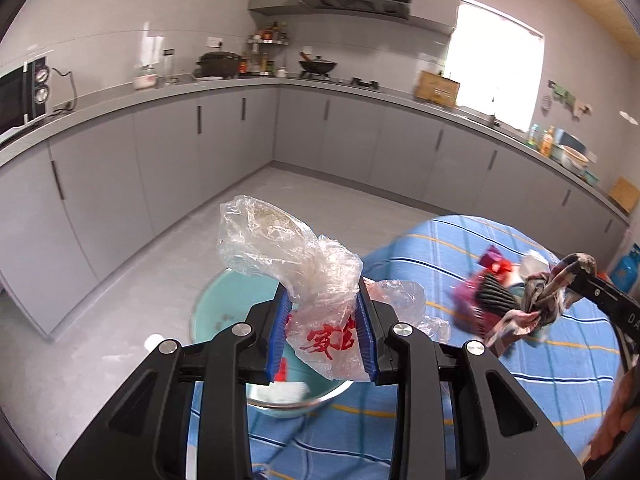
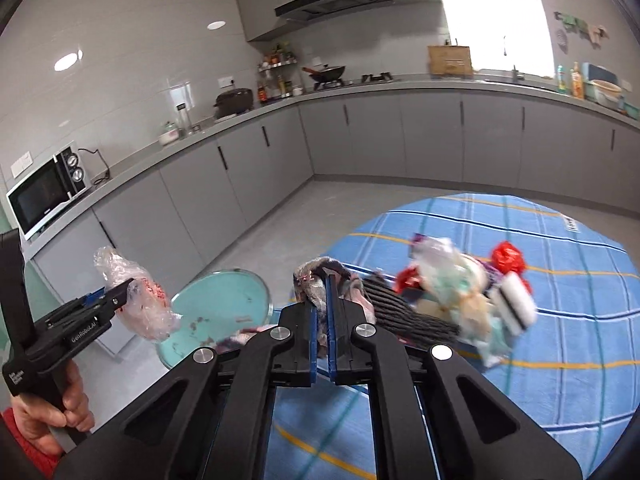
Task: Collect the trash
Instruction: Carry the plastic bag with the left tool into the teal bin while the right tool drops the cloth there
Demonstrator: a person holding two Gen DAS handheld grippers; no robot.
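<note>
My left gripper [image 1: 323,294] is shut on a crumpled clear plastic bag [image 1: 288,252] with red characters; the bag bulges above the blue pads. The right wrist view shows the same left gripper [image 2: 120,290] and its plastic bag [image 2: 138,304] at the left. My right gripper [image 2: 320,300] is shut on a bunched patterned cloth [image 2: 316,274], which pokes out past its fingertips. In the left wrist view, that right gripper [image 1: 576,280] and cloth [image 1: 536,300] are at the right. A blurred trash pile [image 2: 452,296] of red, purple, black and white pieces lies on the table beyond.
The round table [image 2: 540,380] wears a blue striped cloth. A teal bowl [image 2: 224,292] with a metal rim sits at its left edge, below my left gripper. A hand [image 2: 52,412] grips the left handle. Grey cabinets [image 1: 168,160], counters and open floor lie beyond.
</note>
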